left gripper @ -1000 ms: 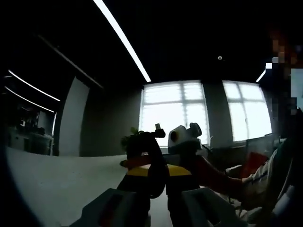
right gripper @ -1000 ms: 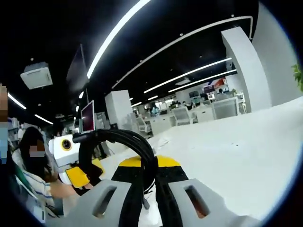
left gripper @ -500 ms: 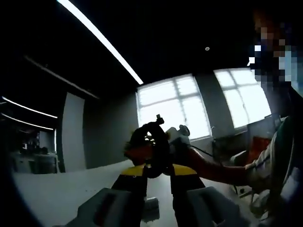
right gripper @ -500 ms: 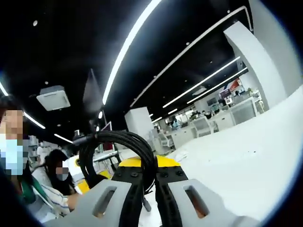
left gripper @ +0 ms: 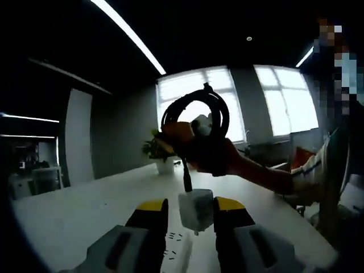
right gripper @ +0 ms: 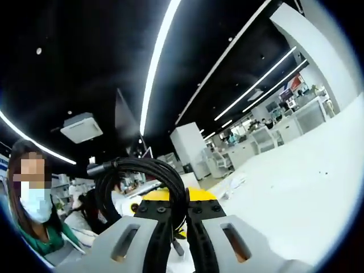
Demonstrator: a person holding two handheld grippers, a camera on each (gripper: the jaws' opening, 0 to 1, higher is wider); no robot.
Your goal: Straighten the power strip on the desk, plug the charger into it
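Observation:
A white charger block (left gripper: 196, 211) hangs on its black lead between the yellow-tipped jaws of my left gripper (left gripper: 191, 209), which stand apart with a gap on the charger's left side. Under it, between the jaws, lies a white surface with small dark slots, probably the power strip (left gripper: 173, 250). Above, my right gripper (left gripper: 194, 136) comes in from the right and holds the black coiled cable (left gripper: 196, 111) up over the desk. In the right gripper view my right gripper (right gripper: 177, 216) is shut on that coil (right gripper: 142, 179).
The white desk (left gripper: 85, 210) stretches away to a potted plant (left gripper: 159, 154) before bright windows. A person's sleeved arm (left gripper: 267, 177) reaches in from the right. In the right gripper view a masked person (right gripper: 34, 216) sits at the left, with office desks far behind.
The left jaws have spread apart. The white charger has come into sight between them, and the coil in the right gripper has risen higher. Both views have tilted.

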